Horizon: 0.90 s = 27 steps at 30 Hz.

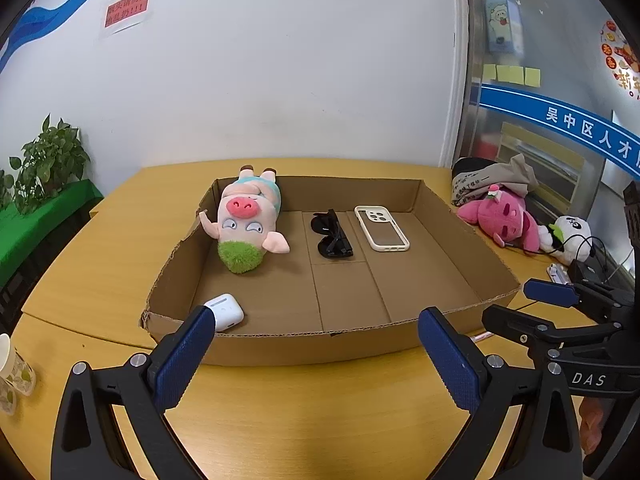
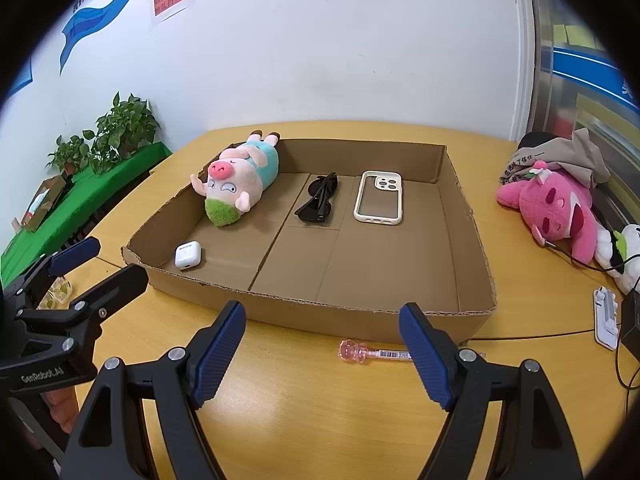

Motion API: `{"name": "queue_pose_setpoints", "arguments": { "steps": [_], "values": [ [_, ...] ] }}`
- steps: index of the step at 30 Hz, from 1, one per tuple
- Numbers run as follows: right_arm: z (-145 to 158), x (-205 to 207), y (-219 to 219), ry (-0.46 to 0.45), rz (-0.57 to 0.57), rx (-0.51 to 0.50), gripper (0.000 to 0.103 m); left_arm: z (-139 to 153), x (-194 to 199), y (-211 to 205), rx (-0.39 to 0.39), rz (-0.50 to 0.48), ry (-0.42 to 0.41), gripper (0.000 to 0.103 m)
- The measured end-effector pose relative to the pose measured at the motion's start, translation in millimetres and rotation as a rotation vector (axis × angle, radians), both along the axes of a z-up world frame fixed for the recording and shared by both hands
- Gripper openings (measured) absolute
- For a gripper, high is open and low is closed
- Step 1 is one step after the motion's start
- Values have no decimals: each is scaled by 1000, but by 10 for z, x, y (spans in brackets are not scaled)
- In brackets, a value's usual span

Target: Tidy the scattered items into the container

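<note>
Right tool (image 2: 322,344) open and empty, left tool (image 1: 316,354) likewise, pink pen (image 2: 370,353) lengthwise along cardboard tray (image 2: 360,322) front wall

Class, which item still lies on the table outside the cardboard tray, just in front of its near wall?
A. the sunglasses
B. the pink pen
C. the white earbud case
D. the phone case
B: the pink pen lies on the table, outside the cardboard tray.

This looks like an office or public service room. A white wall (image 1: 280,60) bears a blue wave graphic (image 1: 44,16) and a red printed notice (image 1: 126,10) at upper left. At right, a glass partition (image 1: 560,80) carries a blue banner (image 1: 560,120) and yellow sticky notes (image 1: 512,74); potted plants (image 1: 48,156) stand at left.
</note>
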State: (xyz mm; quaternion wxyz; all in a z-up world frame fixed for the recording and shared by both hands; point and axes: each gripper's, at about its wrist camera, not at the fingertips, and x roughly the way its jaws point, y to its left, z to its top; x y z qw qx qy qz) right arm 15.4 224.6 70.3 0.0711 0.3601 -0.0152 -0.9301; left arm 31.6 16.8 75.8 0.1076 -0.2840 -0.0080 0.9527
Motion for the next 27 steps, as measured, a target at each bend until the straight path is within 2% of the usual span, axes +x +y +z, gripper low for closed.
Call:
{"name": "queue_pose_setpoints", "arguments": {
  "steps": [16, 21, 25, 27],
  "values": [
    [-104, -37, 15, -21, -1, -8, 79, -98, -37, 9, -22, -15, -19, 103],
    [-264, -19, 343, -54, -49, -37, 79, -187, -49, 175, -40, -99, -48, 103],
    [-575, -52, 820, -127, -145, -70, 79, -292, -97, 358, -57, -161, -76, 103],
    [-734, -99, 1017, -151, -150, -66, 79, -348, -122, 437, -53, -189, -95, 103]
  ]
}}
